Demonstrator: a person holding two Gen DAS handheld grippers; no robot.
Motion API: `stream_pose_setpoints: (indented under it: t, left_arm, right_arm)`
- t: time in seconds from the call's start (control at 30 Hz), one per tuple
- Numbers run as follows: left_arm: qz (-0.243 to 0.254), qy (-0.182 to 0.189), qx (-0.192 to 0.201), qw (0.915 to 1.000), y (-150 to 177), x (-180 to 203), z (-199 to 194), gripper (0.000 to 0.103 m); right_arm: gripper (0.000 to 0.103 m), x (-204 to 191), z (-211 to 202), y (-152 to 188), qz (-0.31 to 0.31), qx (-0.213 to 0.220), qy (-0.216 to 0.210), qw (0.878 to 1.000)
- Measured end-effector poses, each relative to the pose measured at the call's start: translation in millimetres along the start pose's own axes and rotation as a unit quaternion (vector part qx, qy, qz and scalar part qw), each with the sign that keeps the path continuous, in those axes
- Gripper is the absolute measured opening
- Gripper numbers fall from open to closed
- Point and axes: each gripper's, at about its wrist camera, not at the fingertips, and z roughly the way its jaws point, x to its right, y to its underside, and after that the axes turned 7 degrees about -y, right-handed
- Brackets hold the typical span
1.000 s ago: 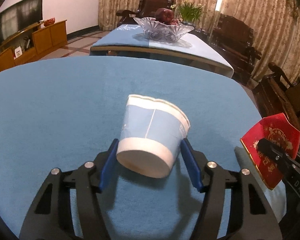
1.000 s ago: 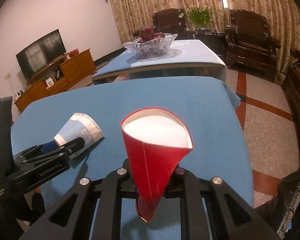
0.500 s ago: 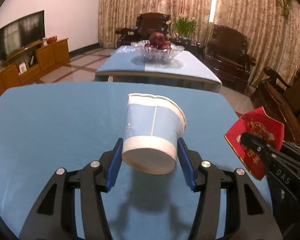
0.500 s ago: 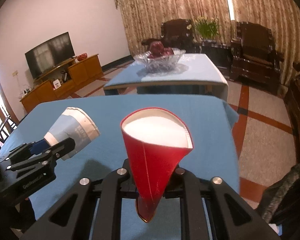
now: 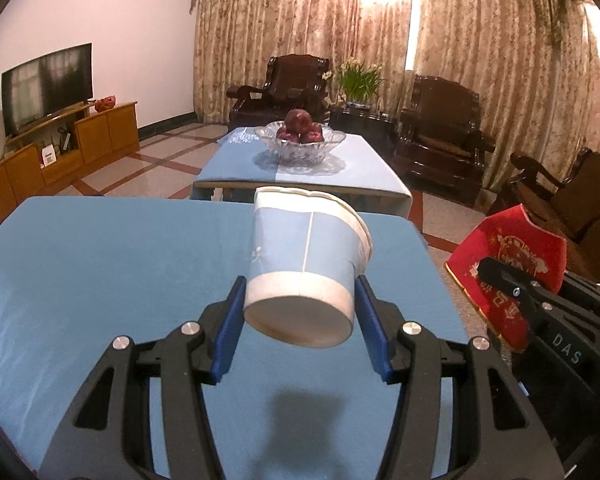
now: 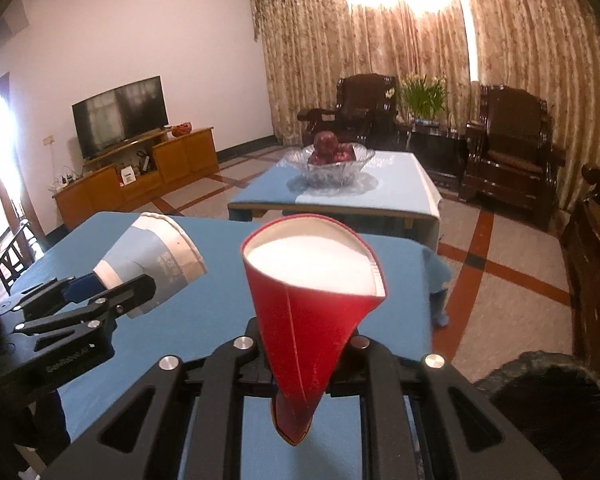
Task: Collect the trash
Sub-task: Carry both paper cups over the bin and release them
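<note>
- The blue paper cup [image 5: 306,264] is a smooth tapered cylinder with a white band at its base and a rolled white rim, tipped so its base faces the camera.
- The left gripper [image 5: 300,324] has its blue-padded jaws closed on that cup's base, holding it in the air above the surface [image 5: 100,280], which is draped in matte blue cloth; the cup's shadow lies on the cloth below.
- The red paper cup [image 6: 312,300] is squashed into a cone, glossy red outside, white inside.
- The right gripper [image 6: 300,376] has its jaws shut tight on the cone's flattened lower end, mouth pointing up and away.
- Both grippers sit side by side, reaching forward at a similar height.
- Beyond stands a second blue-covered table [image 5: 300,176] carrying a cut-glass bowl [image 5: 302,146] of dark red fruit.
</note>
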Motion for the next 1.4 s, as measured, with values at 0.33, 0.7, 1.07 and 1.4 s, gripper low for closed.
stream_pose_setpoints:
  t: [0.33, 0.7, 1.07, 1.4]
  left_arm:
    - [0.009, 0.028, 0.014, 0.9995, 13.3, 32.5, -54.4, 0.051]
    - [0.041, 0.079, 0.028, 0.9957, 25.4, 99.5, -84.8, 0.051]
    - [0.088, 0.15, 0.022, 0.9846, 49.5, 182.2, -81.7, 0.051]
    - [0.14, 0.201, 0.007, 0.9696, 71.1, 254.7, -64.0, 0.051]
  right_arm:
    - [0.015, 4.5, -67.2, 6.8, -0.008, 0.023, 0.008, 1.0]
    - [0.015, 48.0, -129.1, 25.0, 0.006, 0.035, 0.049, 0.998]
    - [0.015, 112.4, -167.5, 57.6, 0.045, 0.028, 0.123, 0.991]
    - [0.015, 166.1, -181.4, 85.2, 0.071, 0.007, 0.17, 0.983]
